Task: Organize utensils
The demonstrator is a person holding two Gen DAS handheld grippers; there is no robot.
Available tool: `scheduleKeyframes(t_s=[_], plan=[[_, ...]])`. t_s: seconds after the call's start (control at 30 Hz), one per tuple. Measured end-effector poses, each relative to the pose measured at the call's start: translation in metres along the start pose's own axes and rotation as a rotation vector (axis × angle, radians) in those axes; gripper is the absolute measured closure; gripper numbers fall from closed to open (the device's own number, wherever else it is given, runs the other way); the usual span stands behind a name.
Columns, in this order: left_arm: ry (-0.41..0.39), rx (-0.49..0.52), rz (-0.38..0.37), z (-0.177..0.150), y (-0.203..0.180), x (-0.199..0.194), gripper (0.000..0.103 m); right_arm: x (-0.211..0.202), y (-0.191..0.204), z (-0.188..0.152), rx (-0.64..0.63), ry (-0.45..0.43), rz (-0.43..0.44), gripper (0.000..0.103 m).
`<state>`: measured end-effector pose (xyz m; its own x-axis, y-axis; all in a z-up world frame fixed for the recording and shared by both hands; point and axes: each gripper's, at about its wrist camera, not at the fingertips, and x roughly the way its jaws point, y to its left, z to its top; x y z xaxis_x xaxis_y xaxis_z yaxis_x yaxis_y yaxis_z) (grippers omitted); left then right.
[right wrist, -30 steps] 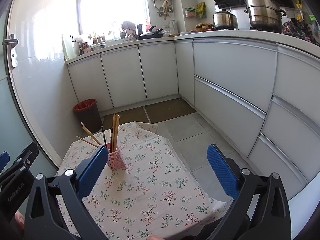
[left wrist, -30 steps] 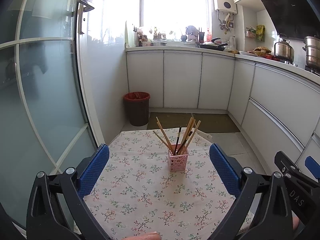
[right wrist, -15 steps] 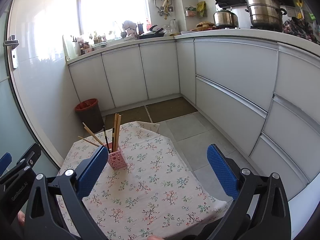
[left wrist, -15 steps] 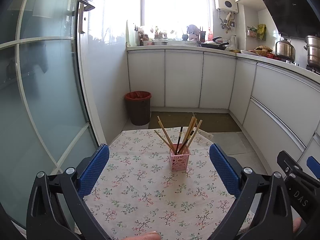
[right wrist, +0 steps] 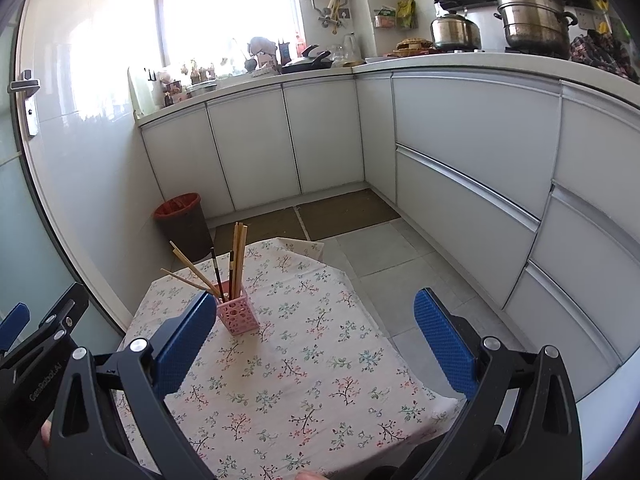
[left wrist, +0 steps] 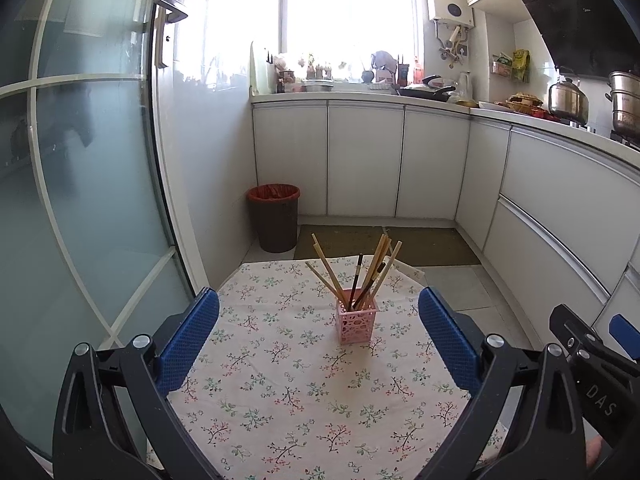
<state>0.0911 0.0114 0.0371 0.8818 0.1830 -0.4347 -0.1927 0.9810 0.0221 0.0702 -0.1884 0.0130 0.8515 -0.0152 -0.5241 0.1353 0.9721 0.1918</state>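
While one pink holder is carrying about eight chopsticks, I am keeping both grippers, left gripper and right gripper, spread wide, grasping nothing.

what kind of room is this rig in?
A home kitchen, most likely: white base cabinets under a cluttered counter, steel pots on the stove below a dark range hood, and a small floral-cloth table holding a pink chopstick holder.
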Motion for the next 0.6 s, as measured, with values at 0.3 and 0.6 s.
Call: scheduleKeyframes(t_s=[0.3,0.6], plan=[[-0.014,0.023,-0.032,-0.0009,-0.0067,-0.0042,0.012,0.0029,-0.0017,-0.0011,0.007,0.008,-0.001,0.007],[-0.007,0.028,-0.027,0.0003,-0.0077,-0.0052,0.007,0.007,-0.0026,-0.0034,0.01,0.011,-0.016,0.007]])
